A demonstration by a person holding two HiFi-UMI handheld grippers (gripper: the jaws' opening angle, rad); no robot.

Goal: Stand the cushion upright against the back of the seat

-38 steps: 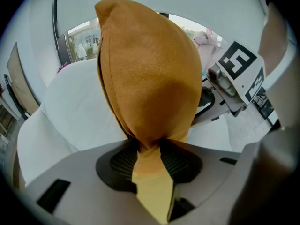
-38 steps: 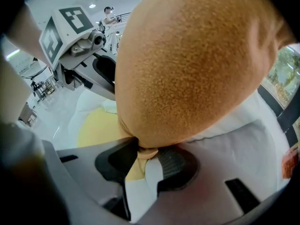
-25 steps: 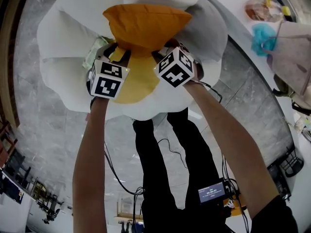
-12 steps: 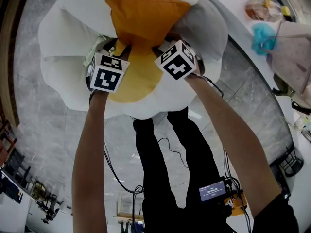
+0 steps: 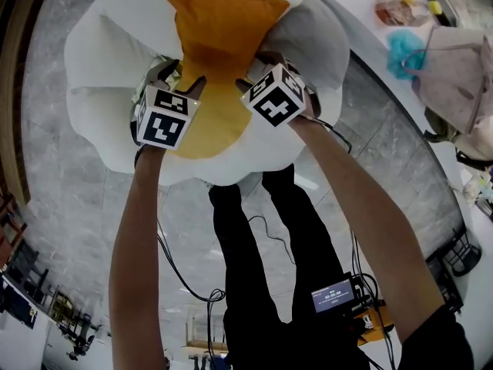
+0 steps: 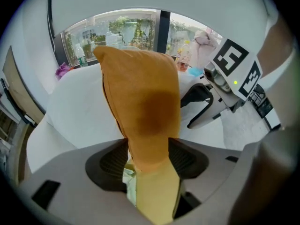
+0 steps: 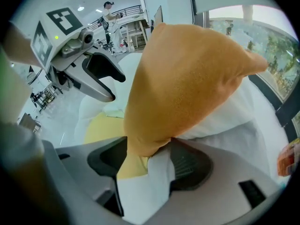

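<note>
Since a second ago the orange cushion (image 5: 223,33) has tipped more upright. The left gripper (image 5: 183,85) and the right gripper (image 5: 258,72) are opening, each with a lower cushion corner between its jaws. The cushion stands on the yellow seat pad (image 5: 216,126) and leans on the white backrest (image 5: 131,6) behind.

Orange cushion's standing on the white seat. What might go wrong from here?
The left gripper and right gripper are opening their jaws with lower corners of the orange fabric cushion between them; pulling away, a pad may snag a corner. On the white petal-shaped seat, the unsupported cushion might tip forward.
</note>
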